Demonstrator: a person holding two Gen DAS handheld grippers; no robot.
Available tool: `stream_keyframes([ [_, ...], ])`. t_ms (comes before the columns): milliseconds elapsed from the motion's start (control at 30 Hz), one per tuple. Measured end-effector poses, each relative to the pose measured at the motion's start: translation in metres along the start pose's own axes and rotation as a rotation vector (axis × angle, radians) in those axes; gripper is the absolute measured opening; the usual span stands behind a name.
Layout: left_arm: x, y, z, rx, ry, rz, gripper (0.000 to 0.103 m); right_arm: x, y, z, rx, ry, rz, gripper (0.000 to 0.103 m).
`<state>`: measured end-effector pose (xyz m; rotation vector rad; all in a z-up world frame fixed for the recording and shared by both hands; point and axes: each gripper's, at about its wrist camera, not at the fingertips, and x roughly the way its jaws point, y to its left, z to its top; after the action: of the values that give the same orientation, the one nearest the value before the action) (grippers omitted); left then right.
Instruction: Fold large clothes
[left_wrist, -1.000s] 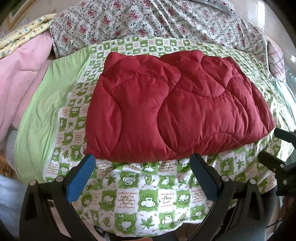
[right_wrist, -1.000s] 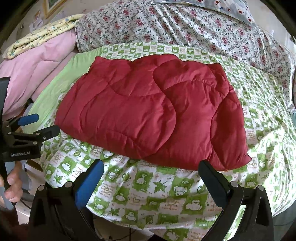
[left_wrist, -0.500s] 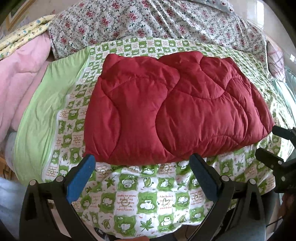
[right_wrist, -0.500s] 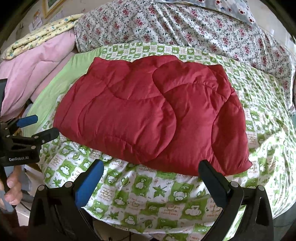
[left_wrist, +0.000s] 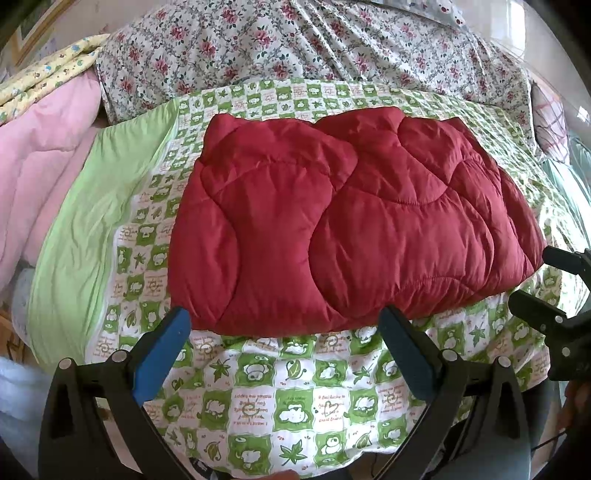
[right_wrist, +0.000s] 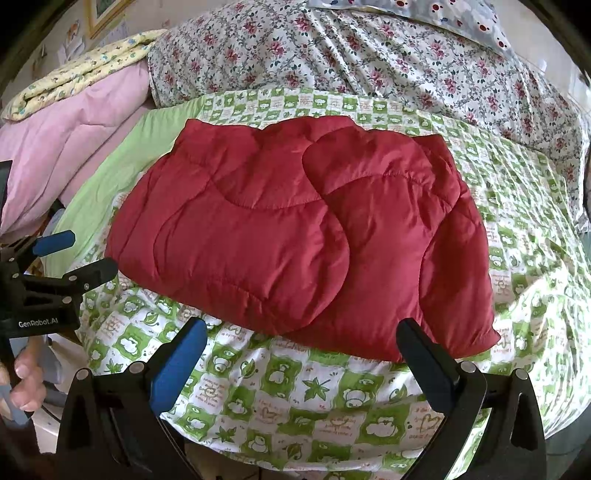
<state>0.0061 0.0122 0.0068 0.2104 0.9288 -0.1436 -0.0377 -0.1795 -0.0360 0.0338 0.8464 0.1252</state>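
A red quilted padded garment (left_wrist: 343, 229) lies folded flat on a green-and-white patterned sheet (left_wrist: 295, 402); it also shows in the right wrist view (right_wrist: 295, 236). My left gripper (left_wrist: 284, 332) is open and empty, its fingers just short of the garment's near edge. My right gripper (right_wrist: 301, 343) is open and empty, also at the near edge. In the left wrist view the right gripper (left_wrist: 550, 284) shows at the right edge. In the right wrist view the left gripper (right_wrist: 74, 258) shows at the left.
A floral quilt (left_wrist: 295, 48) is heaped behind the sheet. A pink blanket (left_wrist: 40, 166) and a yellow patterned one (left_wrist: 44, 77) lie at the left. A plain green border (left_wrist: 92, 229) runs along the sheet's left side. The bed's front edge lies below the grippers.
Both grippers have moved slightly toward the garment's near edge. The garment has not moved. Both grippers stayed open.
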Motion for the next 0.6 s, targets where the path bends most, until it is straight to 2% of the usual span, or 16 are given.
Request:
stream_keyframes([
  [600, -0.0009, 0.0010, 0.0020, -0.001, -0.006, 0.008, 0.102, -0.0034, 0.0017, 0.0061, -0.015, -0.014, -0.002, 0.103],
])
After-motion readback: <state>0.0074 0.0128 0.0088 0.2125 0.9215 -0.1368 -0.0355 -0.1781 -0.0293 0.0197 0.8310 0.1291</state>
